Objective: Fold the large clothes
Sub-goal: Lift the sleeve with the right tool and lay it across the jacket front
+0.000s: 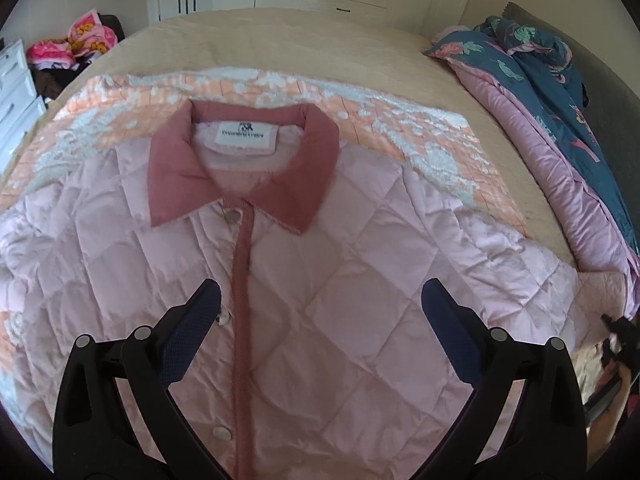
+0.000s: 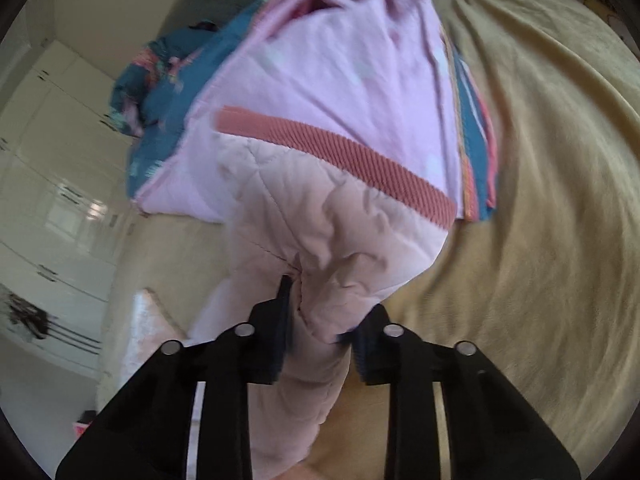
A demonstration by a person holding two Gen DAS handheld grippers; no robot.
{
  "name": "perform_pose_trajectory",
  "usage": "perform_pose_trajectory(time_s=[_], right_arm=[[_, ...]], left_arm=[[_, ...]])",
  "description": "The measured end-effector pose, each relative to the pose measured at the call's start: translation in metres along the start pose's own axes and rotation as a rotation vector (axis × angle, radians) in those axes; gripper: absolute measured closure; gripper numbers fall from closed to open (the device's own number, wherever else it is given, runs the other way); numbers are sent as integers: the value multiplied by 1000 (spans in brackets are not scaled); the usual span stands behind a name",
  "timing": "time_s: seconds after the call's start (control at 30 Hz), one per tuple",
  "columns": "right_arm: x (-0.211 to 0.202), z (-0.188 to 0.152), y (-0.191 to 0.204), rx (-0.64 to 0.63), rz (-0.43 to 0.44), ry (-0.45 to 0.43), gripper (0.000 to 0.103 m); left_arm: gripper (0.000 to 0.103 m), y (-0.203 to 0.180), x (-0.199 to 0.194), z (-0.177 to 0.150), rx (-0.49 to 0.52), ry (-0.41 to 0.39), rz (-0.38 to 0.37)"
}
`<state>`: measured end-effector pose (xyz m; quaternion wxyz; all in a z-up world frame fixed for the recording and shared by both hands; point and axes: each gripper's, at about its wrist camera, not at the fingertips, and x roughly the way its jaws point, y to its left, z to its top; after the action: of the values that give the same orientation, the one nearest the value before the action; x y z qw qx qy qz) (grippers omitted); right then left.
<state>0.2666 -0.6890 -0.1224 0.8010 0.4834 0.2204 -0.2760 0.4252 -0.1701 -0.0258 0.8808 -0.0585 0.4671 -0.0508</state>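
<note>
Left gripper (image 1: 320, 300) angled downward over the quilted pink jacket (image 1: 320, 280), jaws spread wide, empty. Right gripper (image 2: 320, 320) clamped on the jacket's sleeve (image 2: 320, 248)

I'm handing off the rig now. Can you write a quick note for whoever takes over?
Left gripper: open, above the jacket's front, holding nothing.
Right gripper: shut on the jacket's right sleeve near its ribbed cuff.
The pink quilted jacket lies face up on the bed, buttoned, collar away from you.
Done: sleeve gripped. Left: every fold.
</note>
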Motion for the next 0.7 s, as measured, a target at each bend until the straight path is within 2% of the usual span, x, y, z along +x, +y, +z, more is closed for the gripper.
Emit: perform_pose_trajectory(time_s=[0.13,0.3,0.5,0.7], right_arm=[[-28,8,36,-94,126,-37,83],[-65,2,93,-242,256,-74,84],[-112,-33,163,-480,367,-142,84],[-128,-90,229,-635,426,-136,85]], left_arm=[[9,5,-8,-6,-1,-4,-14],[9,19,-24,-5,-9,-18,-12],[9,43,-54,-1,-13,-53,-19],[9,76,-81,0,-34,-86,-47]])
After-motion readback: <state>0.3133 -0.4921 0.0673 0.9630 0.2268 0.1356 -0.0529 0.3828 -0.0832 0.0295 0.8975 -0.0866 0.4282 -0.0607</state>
